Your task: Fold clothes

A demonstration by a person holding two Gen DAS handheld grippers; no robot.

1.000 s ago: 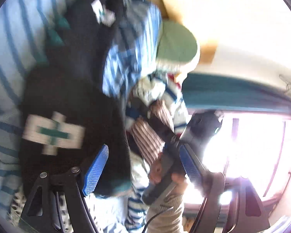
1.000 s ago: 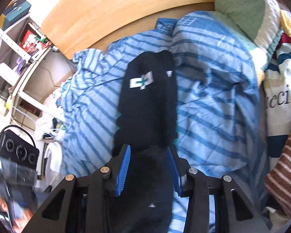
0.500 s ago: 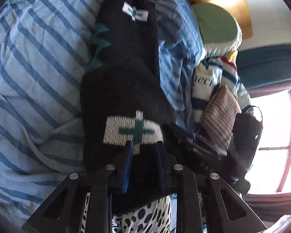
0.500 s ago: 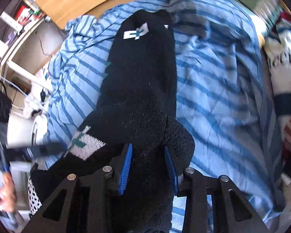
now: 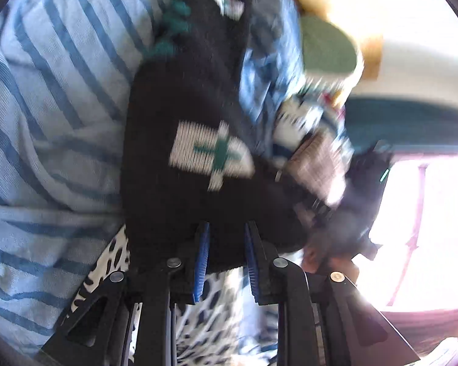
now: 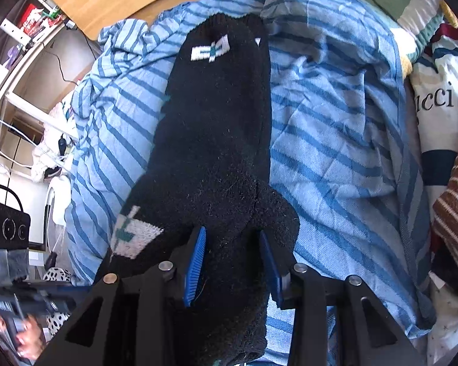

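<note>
Tongs, two pairs, left tongs [image 5: 226,244], right tongs [image 6: 232,253], gripping one black sweater [image 6: 210,140].

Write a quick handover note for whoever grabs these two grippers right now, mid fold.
Left gripper: jaws shut on the near edge of the black knit garment.
Right gripper: jaws shut on a bunched part of the same garment.
The garment lies lengthwise on the blue striped bedding, its far end flat, its near end doubled over.
Other clothes are piled to the right.
Done: first fold begun.
Left: lay the fold down, release, finish folding.
</note>
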